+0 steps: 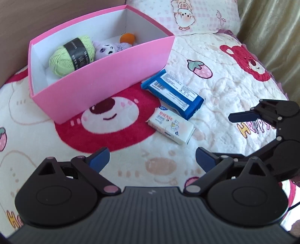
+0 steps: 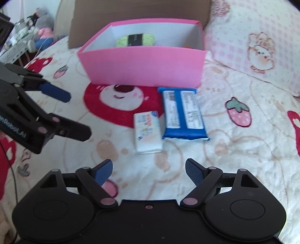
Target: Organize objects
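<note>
A pink box (image 1: 105, 75) (image 2: 142, 65) stands on the bed. Inside it lie a green yarn ball (image 1: 72, 55) (image 2: 136, 39), a purple plush toy (image 1: 107, 49) and an orange object (image 1: 127, 38). A blue wipes pack (image 1: 172, 93) (image 2: 182, 114) and a small white tissue pack (image 1: 171, 125) (image 2: 147, 132) lie on the blanket in front of the box. My left gripper (image 1: 152, 159) (image 2: 72, 114) is open and empty, short of the packs. My right gripper (image 2: 149, 171) (image 1: 215, 137) is open and empty, just short of the tissue pack.
The bed is covered by a cream blanket (image 1: 225, 78) with red bear and strawberry prints. A pink checked pillow (image 2: 253, 47) lies right of the box. A brown headboard (image 2: 140, 9) is behind it. Plush toys (image 2: 42, 28) sit at far left.
</note>
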Demonstrator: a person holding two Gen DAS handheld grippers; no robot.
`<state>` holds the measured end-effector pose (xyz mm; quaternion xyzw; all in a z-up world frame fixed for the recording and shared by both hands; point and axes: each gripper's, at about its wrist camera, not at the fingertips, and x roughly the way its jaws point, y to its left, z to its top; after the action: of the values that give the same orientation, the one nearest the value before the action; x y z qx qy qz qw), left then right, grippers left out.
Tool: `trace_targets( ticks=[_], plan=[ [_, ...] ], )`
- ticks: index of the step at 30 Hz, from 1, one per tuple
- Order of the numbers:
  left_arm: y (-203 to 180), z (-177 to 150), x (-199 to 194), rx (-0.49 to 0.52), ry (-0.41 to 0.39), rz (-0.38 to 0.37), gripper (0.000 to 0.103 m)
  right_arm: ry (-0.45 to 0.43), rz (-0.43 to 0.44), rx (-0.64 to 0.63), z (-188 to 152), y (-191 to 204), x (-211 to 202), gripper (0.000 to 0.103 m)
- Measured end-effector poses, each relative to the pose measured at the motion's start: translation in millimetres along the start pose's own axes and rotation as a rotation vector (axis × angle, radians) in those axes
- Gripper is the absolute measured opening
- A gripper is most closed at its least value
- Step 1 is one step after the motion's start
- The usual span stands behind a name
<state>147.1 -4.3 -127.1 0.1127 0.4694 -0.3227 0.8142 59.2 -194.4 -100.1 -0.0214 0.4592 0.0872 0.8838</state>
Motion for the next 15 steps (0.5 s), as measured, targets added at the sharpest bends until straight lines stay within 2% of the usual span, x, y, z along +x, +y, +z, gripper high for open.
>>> trace_targets(
  ticks=[2,7,11,15],
  plan=[
    [2.9,2.6,8.9,-0.011,-0.009,-0.024,0.099,-0.017,-0.002,0.008,-0.6,-4.7,5.5,0.088],
    [7.5,8.2,35.9,-0.015,-0.019,-0.056,0.099,-0.068,0.112,0.046,-2.7,-10.2,13.7,0.088],
    [11.4,12.1,57.4,-0.020,-0.023,-0.067,0.099,-0.060,0.107,0.027,-3.5,-5.2,27.3,0.088],
    [17.0,14.2,80.0,-0.041,-0.010,-0.063,0.098,-0.025,0.104,0.063,-1.7,-8.1,40.9,0.088]
  ],
)
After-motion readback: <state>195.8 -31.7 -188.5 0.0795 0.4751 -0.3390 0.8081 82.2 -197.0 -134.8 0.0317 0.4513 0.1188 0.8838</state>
